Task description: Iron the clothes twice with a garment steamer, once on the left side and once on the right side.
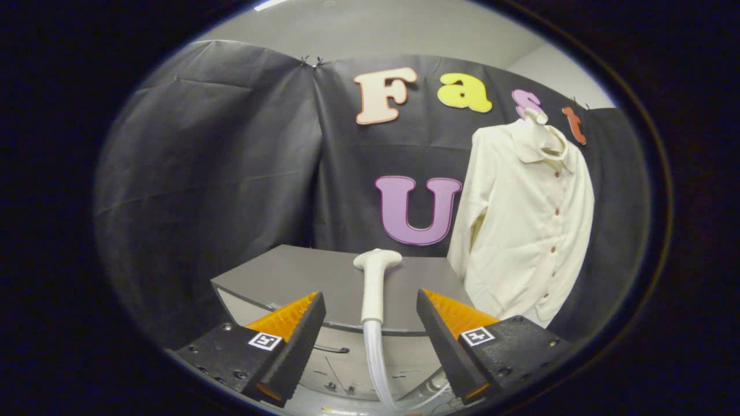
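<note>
— How do the jaws stand?

— Wide apart. The gripper (370,312) holds nothing, and neither finger touches anything. The steamer head (376,277) stands upright in the gap between them, a little beyond the tips, with open room on both sides of its handle.

— And what is the steamer resting on?

— I cannot tell exactly. It rises in front of a grey cabinet (300,277), whose flat top runs behind it. A clear hose (376,364) drops from the bottom of the handle and curves off low toward the right finger.

— Where is the garment?

— A cream shirt (526,219) hangs on a hanger against the black cloth wall (219,162), beyond the right finger and well apart from the steamer head. It is buttoned down the front, sleeves hanging loose. Its lower hem falls just beside the cabinet's right edge.

— Any room to move?

— Plenty to the left: past the cabinet's left corner there is bare cloth wall. The cabinet's front edge lies just ahead of both fingertips, with a drawer handle below it.
</note>
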Tool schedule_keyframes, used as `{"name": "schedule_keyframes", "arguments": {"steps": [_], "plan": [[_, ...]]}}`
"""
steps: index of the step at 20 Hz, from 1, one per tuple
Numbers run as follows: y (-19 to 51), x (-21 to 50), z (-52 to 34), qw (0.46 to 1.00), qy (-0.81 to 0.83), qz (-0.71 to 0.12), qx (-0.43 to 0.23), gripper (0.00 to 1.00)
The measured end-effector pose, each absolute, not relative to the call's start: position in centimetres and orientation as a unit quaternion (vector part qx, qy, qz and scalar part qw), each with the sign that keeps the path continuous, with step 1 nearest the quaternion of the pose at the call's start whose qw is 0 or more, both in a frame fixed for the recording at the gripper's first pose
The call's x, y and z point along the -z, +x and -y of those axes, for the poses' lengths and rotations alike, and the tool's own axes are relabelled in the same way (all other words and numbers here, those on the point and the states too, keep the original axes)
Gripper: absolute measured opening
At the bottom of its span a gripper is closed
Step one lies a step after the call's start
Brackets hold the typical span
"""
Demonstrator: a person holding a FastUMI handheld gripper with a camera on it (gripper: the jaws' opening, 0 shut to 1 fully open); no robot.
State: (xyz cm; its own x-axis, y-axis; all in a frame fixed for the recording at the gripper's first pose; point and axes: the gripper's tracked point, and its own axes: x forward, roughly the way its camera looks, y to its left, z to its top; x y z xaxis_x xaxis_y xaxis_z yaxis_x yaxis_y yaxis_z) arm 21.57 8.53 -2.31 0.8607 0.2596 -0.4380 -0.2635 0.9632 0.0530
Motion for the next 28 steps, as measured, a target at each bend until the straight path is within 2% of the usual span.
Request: {"name": "schedule_keyframes", "arguments": {"steps": [2,8,13,16,17,20,24,28], "plan": [[23.8,3.8,-10.2,0.953,0.002,-0.26,-0.152,0.96],[31.1,8.8,-12.3,0.931,-0.028,-0.336,-0.143,0.97],[33.6,12.5,-12.7,0.904,-0.034,-0.41,-0.114,0.92],[33.9,13.6,-13.5,0.888,-0.056,-0.44,-0.123,0.9],[34.2,13.8,-13.3,0.884,-0.07,-0.447,-0.119,0.88],[35.2,14.7,-12.6,0.879,-0.058,-0.461,-0.103,0.68],[35.1,15.1,-12.2,0.862,-0.051,-0.49,-0.122,0.52],[34.7,16.8,-12.6,0.848,-0.066,-0.503,-0.153,0.49]]}}
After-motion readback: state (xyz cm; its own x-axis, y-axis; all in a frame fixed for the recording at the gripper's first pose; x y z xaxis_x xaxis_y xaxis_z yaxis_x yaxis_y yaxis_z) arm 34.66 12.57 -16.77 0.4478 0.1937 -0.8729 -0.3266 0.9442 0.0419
